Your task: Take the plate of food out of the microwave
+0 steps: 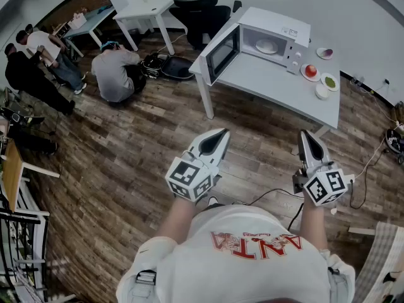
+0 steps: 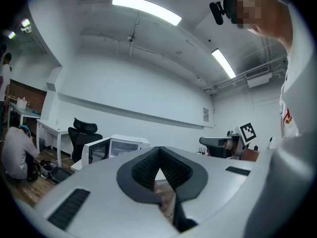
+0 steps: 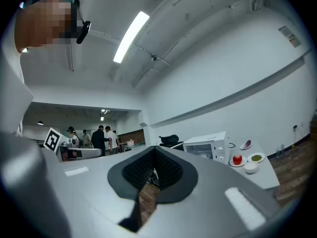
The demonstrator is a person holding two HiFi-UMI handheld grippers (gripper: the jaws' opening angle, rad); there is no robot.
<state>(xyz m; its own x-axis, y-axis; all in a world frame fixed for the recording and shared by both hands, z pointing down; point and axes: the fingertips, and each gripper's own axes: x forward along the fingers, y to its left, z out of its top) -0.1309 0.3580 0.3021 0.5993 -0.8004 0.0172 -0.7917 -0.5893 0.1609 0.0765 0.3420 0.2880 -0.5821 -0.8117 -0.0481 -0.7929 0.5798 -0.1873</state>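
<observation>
plate (image 1: 265, 45) inside open microwave (image 1: 279, 24) on table (image 1: 265, 84), well ahead. left gripper (image 1: 219, 134), right gripper (image 1: 307, 135): jaws together, empty. plate likely stiff, slick, breakable; food may slide. pinch front rim, keep level.

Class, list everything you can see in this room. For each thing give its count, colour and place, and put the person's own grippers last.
Boxy white microwave oven: one, white, on the table, door open.
Round white plate of food: one, white, inside the microwave.
Rectangular white table: one, white, ahead of the person.
Small round dishes: four, white, on the table right of the microwave; one holds something red, one green, one purple.
Black office chair: one, black, beyond the table.
Crouching person in a grey top: one, on the floor left of the table.
Wooden plank floor: brown, throughout.
Left gripper: one, white and black, jaws together, empty.
Right gripper: one, white and black, jaws together, empty.
</observation>
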